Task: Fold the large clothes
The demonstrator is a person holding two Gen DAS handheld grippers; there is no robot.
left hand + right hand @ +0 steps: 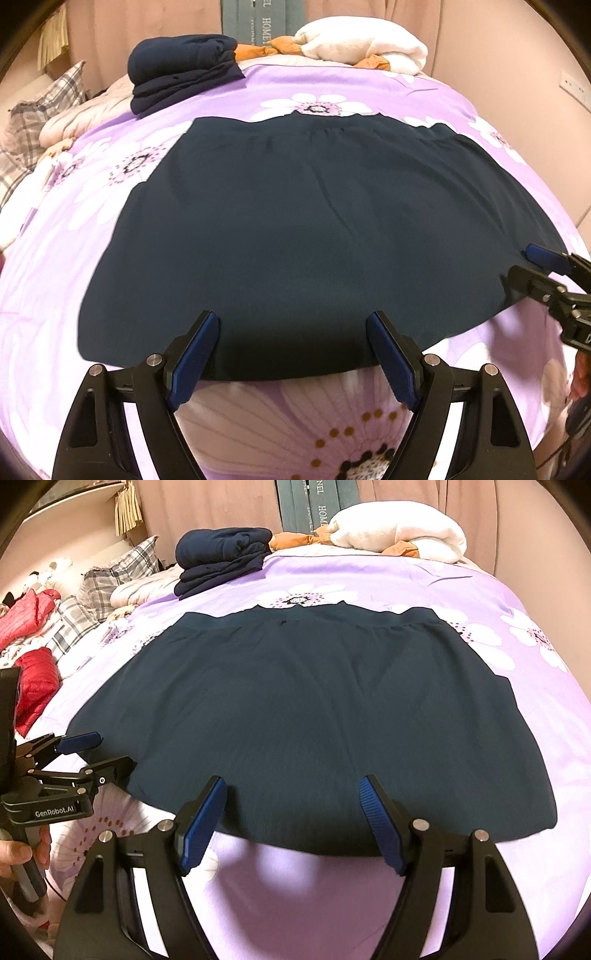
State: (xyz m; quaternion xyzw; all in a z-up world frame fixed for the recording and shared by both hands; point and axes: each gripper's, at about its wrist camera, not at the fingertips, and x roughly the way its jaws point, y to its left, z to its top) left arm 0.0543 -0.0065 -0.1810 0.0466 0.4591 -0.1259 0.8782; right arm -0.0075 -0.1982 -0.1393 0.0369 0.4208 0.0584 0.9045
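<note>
Both grippers, left gripper (293, 321) and right gripper (291, 786), hover with jaws spread wide over the near hem of the dark skirt (295, 229), spread flat on the floral bed (303, 417). Beyond lie folded navy clothes (181, 70) and a white plush toy (362, 44).

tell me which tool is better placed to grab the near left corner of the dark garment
Left. In the right wrist view, the left tool sits open right at that corner of the dark garment. The right tool, also open, straddles the near hem farther along.
</note>
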